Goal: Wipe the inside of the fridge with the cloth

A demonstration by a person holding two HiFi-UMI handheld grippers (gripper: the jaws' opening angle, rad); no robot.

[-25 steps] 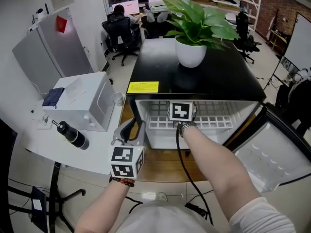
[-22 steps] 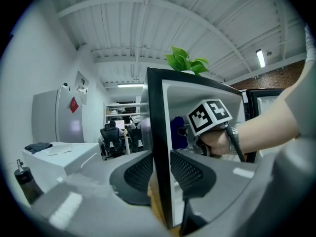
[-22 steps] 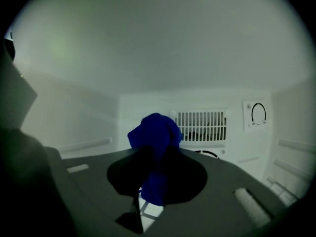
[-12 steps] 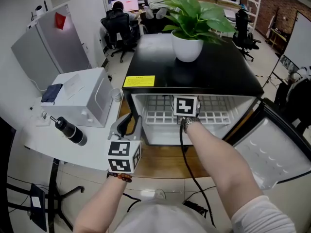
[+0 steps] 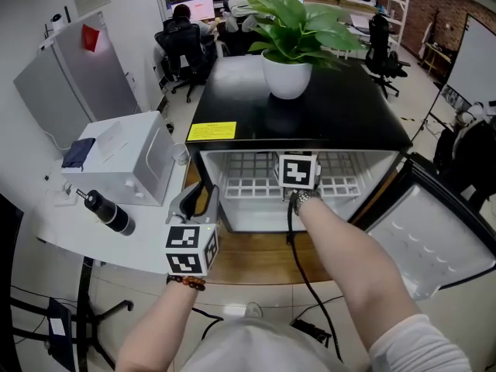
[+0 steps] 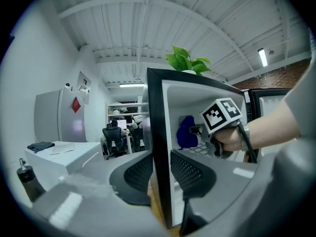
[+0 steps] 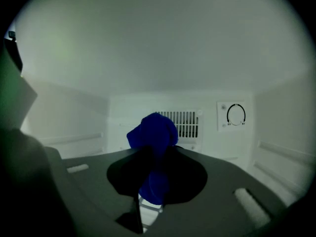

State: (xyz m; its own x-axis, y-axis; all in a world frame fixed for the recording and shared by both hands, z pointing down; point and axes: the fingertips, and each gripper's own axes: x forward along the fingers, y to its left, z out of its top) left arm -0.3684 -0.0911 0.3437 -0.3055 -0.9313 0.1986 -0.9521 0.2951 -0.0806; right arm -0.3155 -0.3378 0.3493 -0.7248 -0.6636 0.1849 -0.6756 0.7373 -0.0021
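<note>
The black mini fridge (image 5: pixel 349 122) stands open, its inside white. My right gripper (image 5: pixel 297 173) reaches into the upper compartment and is shut on a bunched blue cloth (image 7: pixel 154 132). In the right gripper view that gripper (image 7: pixel 155 169) holds the cloth up in front of the back wall's vent grille (image 7: pixel 186 123). The left gripper view shows the cloth (image 6: pixel 186 132) hanging from the right gripper (image 6: pixel 196 131) above the wire shelf. My left gripper (image 5: pixel 200 201) is at the fridge's left front corner. Its jaws (image 6: pixel 160 169) straddle and clamp the black front edge of the left wall (image 6: pixel 157 132).
A potted plant (image 5: pixel 291 72) stands on the fridge top. The fridge door (image 5: pixel 434 239) hangs open to the right. Left of the fridge, a white table (image 5: pixel 70 235) carries a white box (image 5: pixel 124 161) and a black bottle (image 5: pixel 108 211). A thermostat dial (image 7: pixel 236 115) sits on the back wall.
The head view has shifted a little. Both grippers keep their places: the right one inside the fridge with the cloth, the left one at the left wall's edge.
</note>
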